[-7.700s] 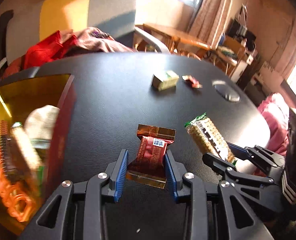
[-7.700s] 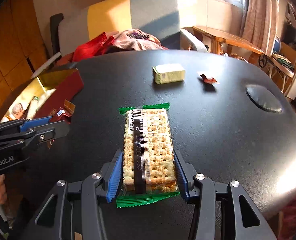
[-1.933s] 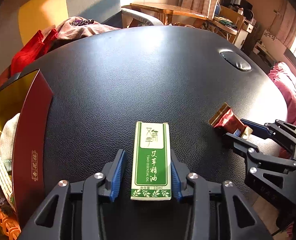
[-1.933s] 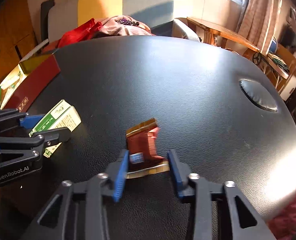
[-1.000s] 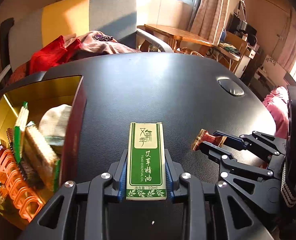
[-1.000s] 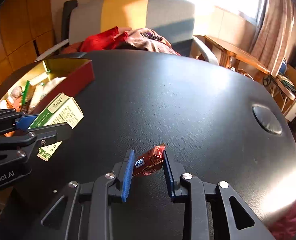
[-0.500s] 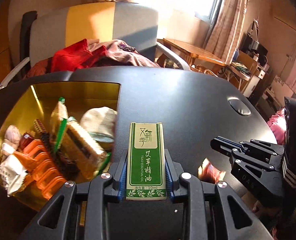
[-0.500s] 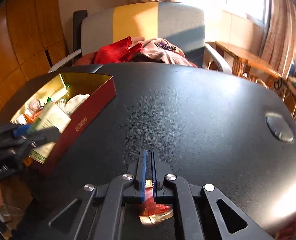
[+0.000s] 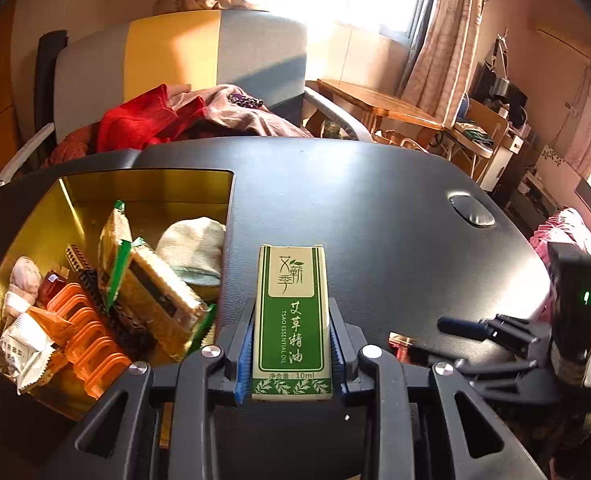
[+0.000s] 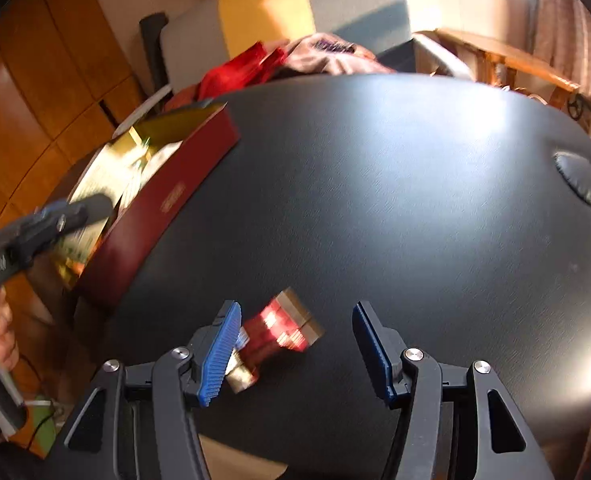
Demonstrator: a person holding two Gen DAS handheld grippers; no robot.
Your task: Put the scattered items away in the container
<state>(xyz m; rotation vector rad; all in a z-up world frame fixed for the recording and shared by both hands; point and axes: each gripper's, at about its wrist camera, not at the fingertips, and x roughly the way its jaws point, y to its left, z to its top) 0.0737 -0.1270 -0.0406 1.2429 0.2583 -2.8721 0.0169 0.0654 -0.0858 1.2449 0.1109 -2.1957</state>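
The left gripper [image 9: 291,344] has its jaws clamped on a green box [image 9: 291,316] reading "TSAO ESSENTIAL OIL, 10ml", beside the gold-lined container [image 9: 147,184]. The right gripper [image 10: 295,348], pinched tight a moment ago, is opening its jaws; the red candy [image 10: 273,340] lies blurred on the black worktop [image 10: 375,200], against its left jaw.

Matt black leathery table [image 9: 375,216]; glossy gold-lined box [image 9: 151,184].
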